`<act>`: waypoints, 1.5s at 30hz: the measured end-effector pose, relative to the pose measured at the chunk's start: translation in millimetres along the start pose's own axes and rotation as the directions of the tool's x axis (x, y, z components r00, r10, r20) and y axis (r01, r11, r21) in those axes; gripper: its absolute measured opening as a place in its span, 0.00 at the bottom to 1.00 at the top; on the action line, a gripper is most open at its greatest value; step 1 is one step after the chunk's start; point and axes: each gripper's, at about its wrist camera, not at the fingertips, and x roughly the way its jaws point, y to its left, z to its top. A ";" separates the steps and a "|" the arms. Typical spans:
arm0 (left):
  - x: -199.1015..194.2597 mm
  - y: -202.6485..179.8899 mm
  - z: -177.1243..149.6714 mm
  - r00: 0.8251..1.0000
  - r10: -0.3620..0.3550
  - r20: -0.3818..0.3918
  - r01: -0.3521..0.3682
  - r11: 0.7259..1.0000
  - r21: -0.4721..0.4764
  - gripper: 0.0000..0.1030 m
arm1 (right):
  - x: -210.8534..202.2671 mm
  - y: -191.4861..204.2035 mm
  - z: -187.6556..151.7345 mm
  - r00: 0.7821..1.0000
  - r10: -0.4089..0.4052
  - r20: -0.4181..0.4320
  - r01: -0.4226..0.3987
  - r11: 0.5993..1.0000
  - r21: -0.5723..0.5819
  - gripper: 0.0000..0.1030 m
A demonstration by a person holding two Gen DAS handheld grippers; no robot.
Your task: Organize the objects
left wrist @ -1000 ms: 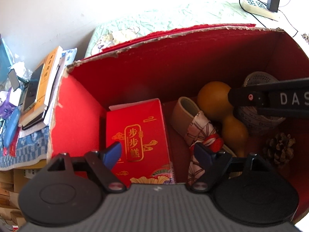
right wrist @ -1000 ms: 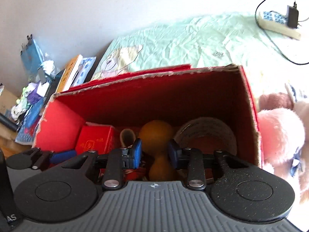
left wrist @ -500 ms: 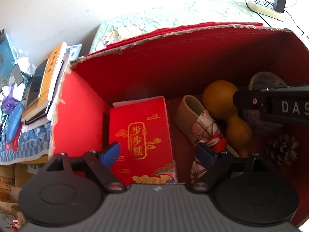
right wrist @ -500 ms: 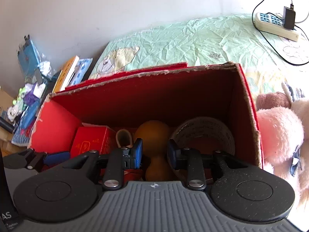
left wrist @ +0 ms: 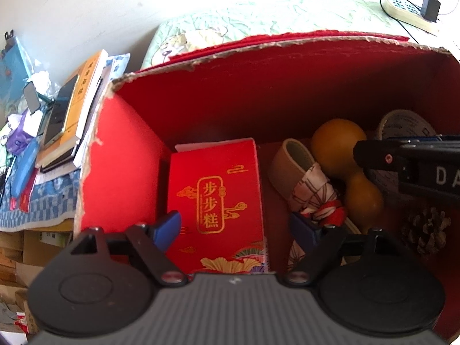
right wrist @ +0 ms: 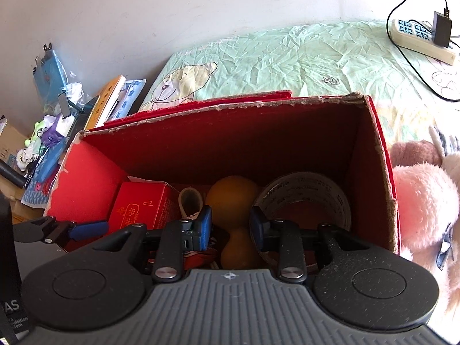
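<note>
An open red carton [left wrist: 120,158] holds a red gift box with gold characters [left wrist: 215,195], a beige tape roll [left wrist: 290,161], a folded patterned cloth [left wrist: 316,192], an orange gourd [left wrist: 339,143], a printed tape roll [left wrist: 402,120] and a pine cone [left wrist: 425,230]. My left gripper [left wrist: 235,225] hovers over the gift box. Its jaws are wide and closing, and the pads press on nothing. My right gripper [right wrist: 231,227] hangs half open above the gourd [right wrist: 230,195], beside the printed roll [right wrist: 304,192], and grips nothing.
The carton stands on a bed with a green sheet [right wrist: 287,57]. A pink plush toy [right wrist: 422,195] lies against its right wall. A power strip with charger [right wrist: 417,37] lies at the far right. Stacked books and clutter [left wrist: 66,120] crowd the left side.
The left gripper has tilted slightly, so the carton's contents sit a little lower in its view. The right gripper has kept still. Nothing was taken or let go.
</note>
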 end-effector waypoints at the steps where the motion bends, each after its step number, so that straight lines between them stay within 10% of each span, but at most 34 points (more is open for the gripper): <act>1: 0.5 0.3 0.6 1.000 -0.003 -0.004 0.003 1.000 -0.001 0.81 | 0.3 -0.6 0.6 1.000 0.006 0.000 -0.006 1.000 0.003 0.32; 45: 2.7 -1.0 2.1 0.999 -0.023 0.025 0.023 1.000 -0.014 0.87 | -17.7 -2.2 -6.4 0.975 -0.125 0.182 0.109 0.989 0.096 0.24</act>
